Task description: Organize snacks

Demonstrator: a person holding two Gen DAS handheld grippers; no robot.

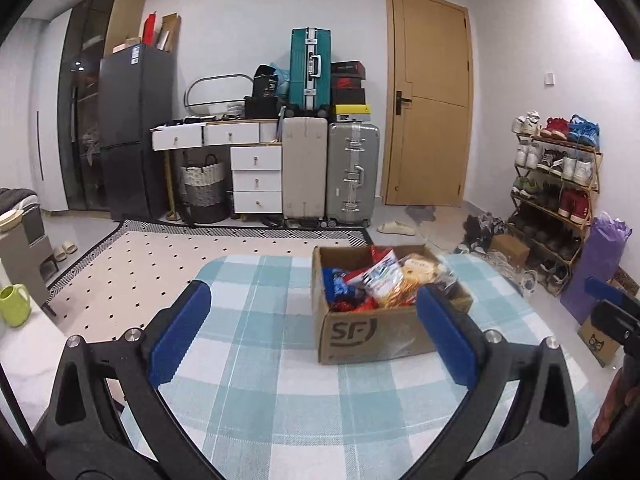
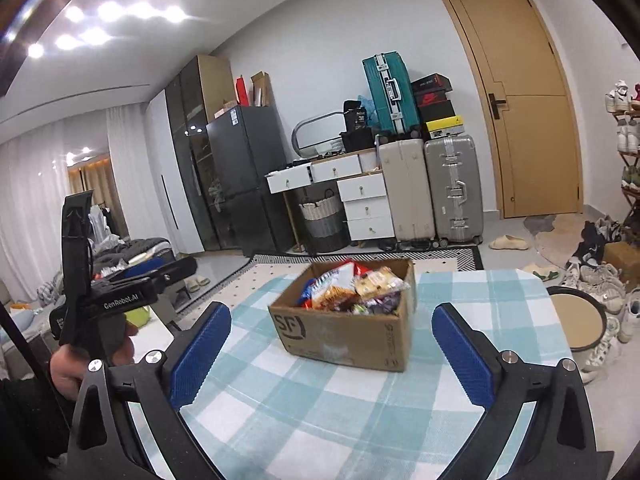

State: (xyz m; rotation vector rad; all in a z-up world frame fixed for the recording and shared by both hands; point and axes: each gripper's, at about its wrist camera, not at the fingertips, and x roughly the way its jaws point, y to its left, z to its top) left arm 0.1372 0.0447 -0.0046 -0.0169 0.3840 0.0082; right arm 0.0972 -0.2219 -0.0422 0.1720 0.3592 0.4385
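A brown cardboard box (image 1: 360,336) marked SF stands on a table under a blue-and-white checked cloth (image 1: 248,368). Several snack packets (image 1: 384,280) in red, blue, orange and clear wrappers fill it. My left gripper (image 1: 314,292) is open and empty, short of the box, which sits ahead and slightly right. In the right wrist view the same box (image 2: 340,336) with its snacks (image 2: 352,288) lies straight ahead on the cloth (image 2: 320,420). My right gripper (image 2: 331,312) is open and empty, short of the box. A hand (image 2: 68,364) holds the left gripper's handle at the left.
A green mug (image 1: 14,304) stands on a white surface left of the table. A round stool (image 2: 576,320) is by the table's right side. A shoe rack (image 1: 556,200), a purple bag (image 1: 600,264) and loose shoes lie to the right. Suitcases (image 1: 352,172), drawers and a fridge line the far wall.
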